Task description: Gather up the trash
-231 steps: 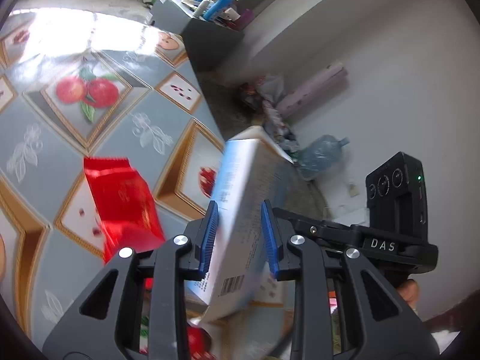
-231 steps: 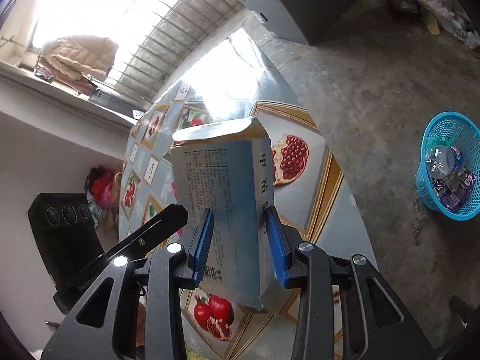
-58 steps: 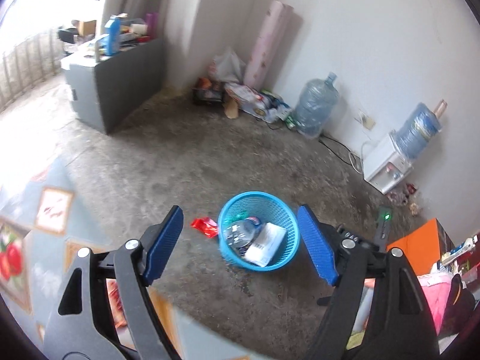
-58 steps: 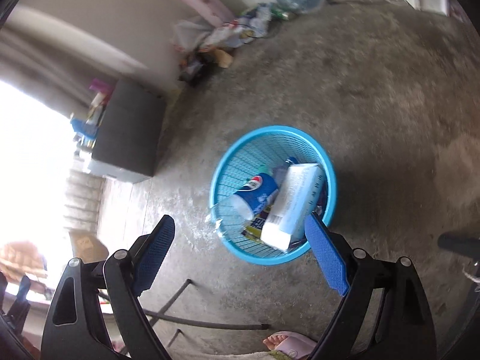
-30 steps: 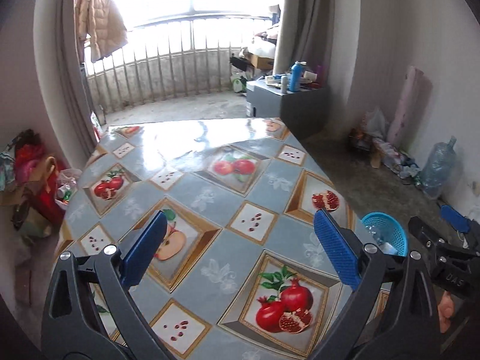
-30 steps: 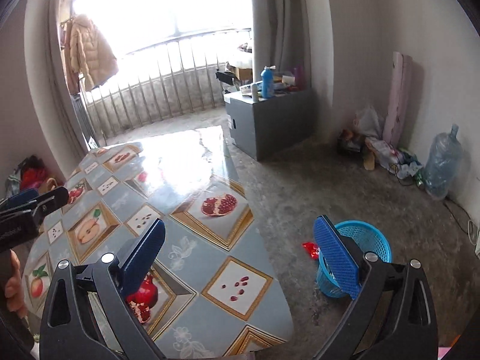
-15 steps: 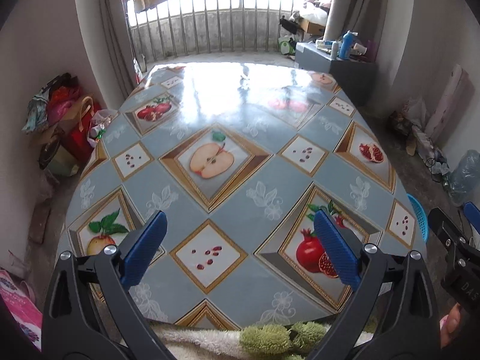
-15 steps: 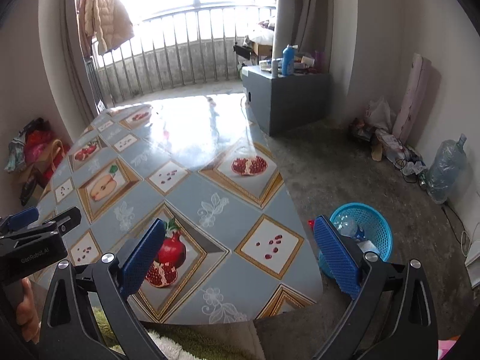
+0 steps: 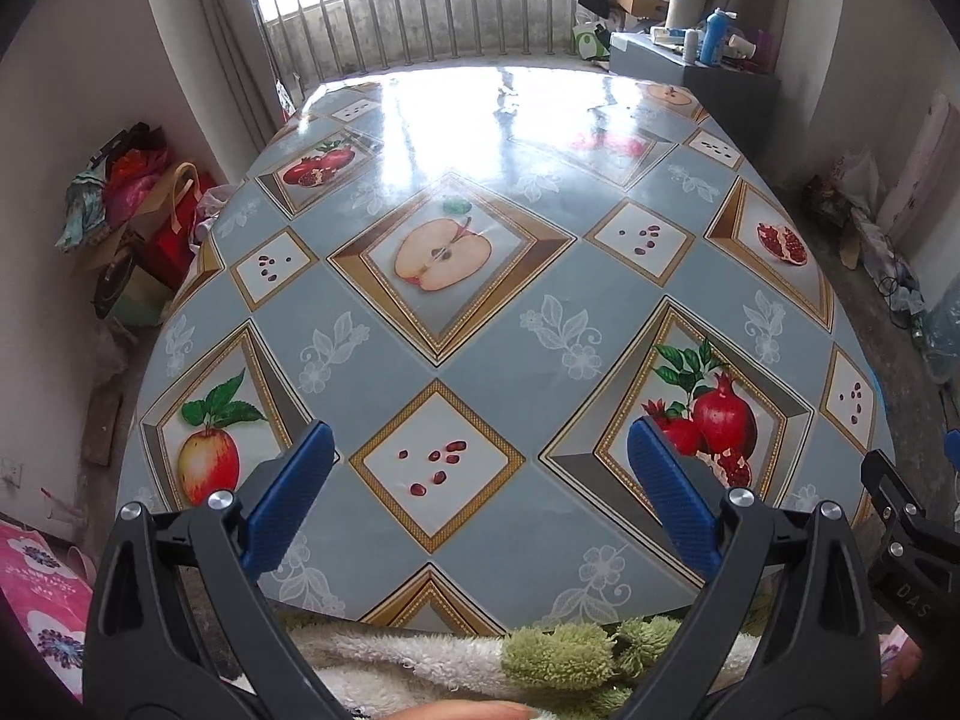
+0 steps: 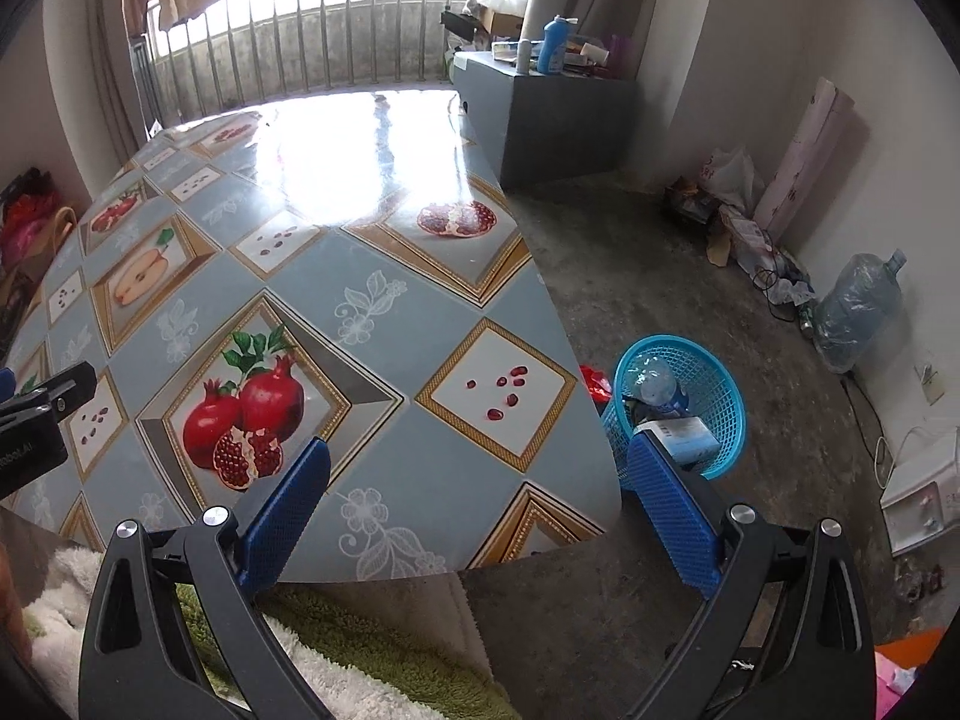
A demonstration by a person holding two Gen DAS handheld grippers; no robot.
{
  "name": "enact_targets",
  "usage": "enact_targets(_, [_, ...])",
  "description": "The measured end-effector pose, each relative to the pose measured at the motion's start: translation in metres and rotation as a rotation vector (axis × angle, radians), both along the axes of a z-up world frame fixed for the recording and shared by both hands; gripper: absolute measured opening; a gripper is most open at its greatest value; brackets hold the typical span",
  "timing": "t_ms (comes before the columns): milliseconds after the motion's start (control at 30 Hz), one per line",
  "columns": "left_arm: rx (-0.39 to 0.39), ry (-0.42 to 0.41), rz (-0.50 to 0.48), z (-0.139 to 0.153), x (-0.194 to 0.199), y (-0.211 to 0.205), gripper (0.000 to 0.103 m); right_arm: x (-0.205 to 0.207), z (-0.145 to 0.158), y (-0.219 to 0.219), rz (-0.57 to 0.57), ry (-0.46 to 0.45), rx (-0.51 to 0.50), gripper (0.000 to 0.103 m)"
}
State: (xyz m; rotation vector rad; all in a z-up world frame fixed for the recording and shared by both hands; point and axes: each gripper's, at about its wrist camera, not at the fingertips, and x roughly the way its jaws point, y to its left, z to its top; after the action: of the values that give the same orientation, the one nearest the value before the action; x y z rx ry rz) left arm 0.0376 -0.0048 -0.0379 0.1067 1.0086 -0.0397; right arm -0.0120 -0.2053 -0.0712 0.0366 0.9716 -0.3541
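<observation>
My left gripper is open over the near edge of the fruit-patterned table, nothing between its blue pads. My right gripper is open too, held above the table's near right corner. A blue mesh basket stands on the floor right of the table, holding a plastic bottle and a white-blue carton. A red wrapper lies on the floor beside the basket, partly hidden by the table edge. The table top shows no loose items.
A grey cabinet with bottles stands at the far right. Bags and a water jug line the right wall. Bags pile left of the table. A person's fluffy green-white garment fills the bottom.
Both grippers, which held a carton together, then hung open over the basket with the carton inside, have swung back to face the table. Over the last second they pulled back slightly.
</observation>
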Motion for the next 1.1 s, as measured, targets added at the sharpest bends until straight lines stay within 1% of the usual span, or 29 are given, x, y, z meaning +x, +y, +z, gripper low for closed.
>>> enact_targets(233, [0.011,0.015,0.022,-0.004,0.005,0.004,0.094,-0.002,-0.003,-0.005,-0.027,0.025,-0.027,0.096])
enact_targets(600, [0.013,0.011,-0.039,-0.003,0.004,-0.011,0.094,-0.006,-0.002,-0.012,-0.057,0.031,-0.031,0.096])
enact_targets(867, [0.016,0.0,-0.053,-0.001,0.001,-0.014,0.094,-0.008,0.0,-0.013,-0.057,0.026,-0.032,0.096])
enact_targets(1100, [0.009,-0.018,-0.084,0.004,-0.002,-0.02,0.094,-0.01,0.003,-0.017,-0.062,0.021,-0.034,0.096])
